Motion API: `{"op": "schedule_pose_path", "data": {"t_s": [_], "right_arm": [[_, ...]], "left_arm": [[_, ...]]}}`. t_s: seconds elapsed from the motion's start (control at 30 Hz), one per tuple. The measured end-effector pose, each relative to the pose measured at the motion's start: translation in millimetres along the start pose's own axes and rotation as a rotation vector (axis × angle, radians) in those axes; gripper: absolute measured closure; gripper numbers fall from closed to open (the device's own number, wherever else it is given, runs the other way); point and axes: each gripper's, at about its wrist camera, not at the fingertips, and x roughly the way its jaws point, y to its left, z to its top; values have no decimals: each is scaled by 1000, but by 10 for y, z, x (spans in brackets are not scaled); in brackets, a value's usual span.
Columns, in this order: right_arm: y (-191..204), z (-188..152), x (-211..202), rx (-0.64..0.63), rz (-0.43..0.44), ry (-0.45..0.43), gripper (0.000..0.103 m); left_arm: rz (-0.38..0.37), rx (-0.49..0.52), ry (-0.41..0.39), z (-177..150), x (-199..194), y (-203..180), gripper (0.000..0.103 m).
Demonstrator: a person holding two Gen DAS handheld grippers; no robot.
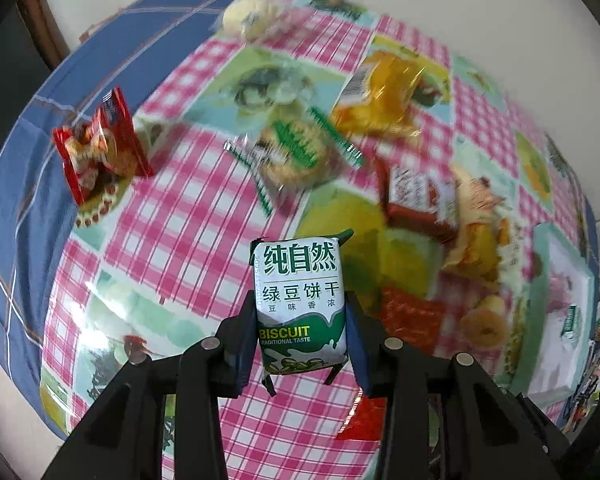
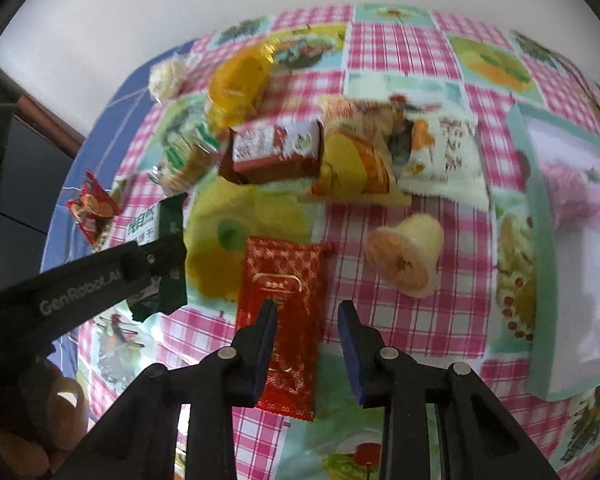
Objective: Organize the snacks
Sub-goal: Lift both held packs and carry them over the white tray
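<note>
My left gripper (image 1: 302, 322) is shut on a green-and-white mung bean biscuit packet (image 1: 300, 304) and holds it above the table; it also shows in the right wrist view (image 2: 156, 240) with the packet (image 2: 142, 226). My right gripper (image 2: 306, 320) is open and empty, hovering over a red patterned sachet (image 2: 284, 320) that lies flat on the cloth. Other snacks lie scattered: a red candy pack (image 1: 100, 148), a clear green-printed cracker pack (image 1: 296, 156), an orange-yellow bag (image 1: 384, 96), a brown box (image 2: 276, 152), a cone-shaped jelly (image 2: 406, 256).
A pink checked tablecloth (image 2: 400, 320) covers the table. A pale teal tray (image 2: 540, 240) stands at the right. A blue bedcover (image 1: 28, 200) lies beyond the table's left edge. A round pale bun pack (image 1: 252, 16) sits at the far edge.
</note>
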Motion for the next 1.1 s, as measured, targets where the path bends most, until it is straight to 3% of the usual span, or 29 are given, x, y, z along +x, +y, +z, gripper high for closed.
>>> {"op": "schedule_pose_path", "data": {"t_s": [0.13,0.2,0.5,0.73,1.1], "right_arm": [[-11,-26,137,25,14,23,61],[17,-22,164,25,12,19,45],[323,-66,265,-65,-44,15,36],[351,-107,331,-123,-197,11,35],[178,-154,269,-107,-213,1,37]], "left_arm": [[18,-19,36,-27,115,77,62],[19,-27,33,-38,112,119,62],[25,-54,17,23,57,329,62],[34,-53,33,49,156,298,61],[97,5,14,16,275,104,55]]}}
